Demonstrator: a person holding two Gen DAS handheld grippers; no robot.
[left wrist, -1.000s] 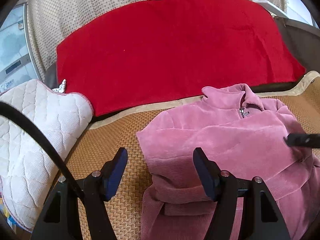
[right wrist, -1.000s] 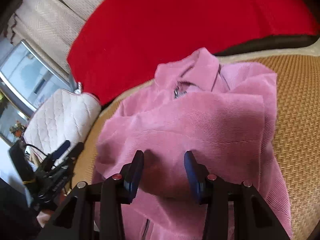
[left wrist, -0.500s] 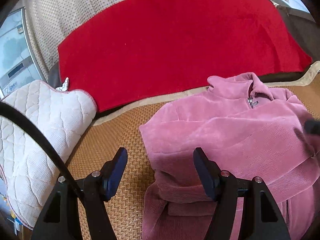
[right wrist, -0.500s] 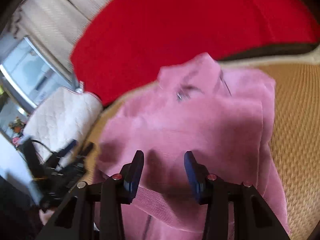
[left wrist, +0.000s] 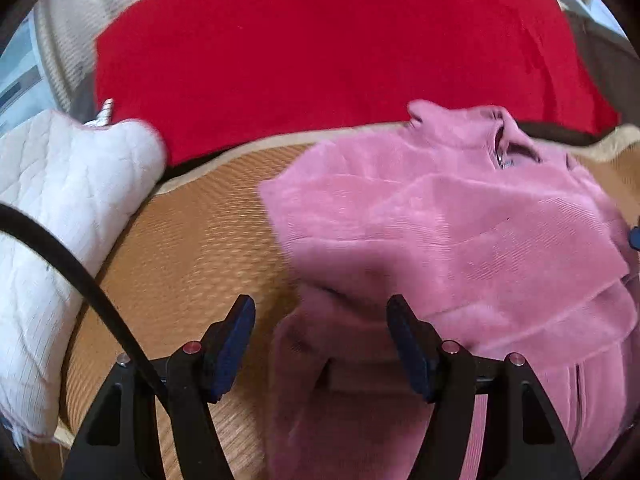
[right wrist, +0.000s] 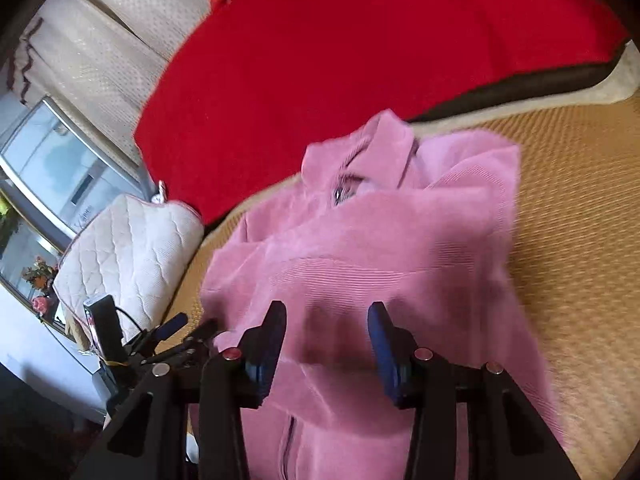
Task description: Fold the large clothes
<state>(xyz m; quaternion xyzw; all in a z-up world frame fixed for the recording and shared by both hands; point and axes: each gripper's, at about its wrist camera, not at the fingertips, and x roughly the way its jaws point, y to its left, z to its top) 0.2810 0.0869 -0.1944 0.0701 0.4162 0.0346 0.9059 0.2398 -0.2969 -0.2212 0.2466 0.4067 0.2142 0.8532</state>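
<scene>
Jacket (left wrist: 460, 232) lay collar-away on the mat (left wrist: 192, 248), sleeves folded in. Our left gripper (left wrist: 320, 344) and right gripper (right wrist: 327, 344) hung open, empty, over its near half.

Pink corduroy jacket (left wrist: 460, 232) — sleeves folded in, flat

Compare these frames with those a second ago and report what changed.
The left gripper dropped closer to the pink jacket; the right gripper shifted sideways above it. Nothing was gripped or released. Both jaws stay open, and the jacket stays half-folded on the woven mat.
</scene>
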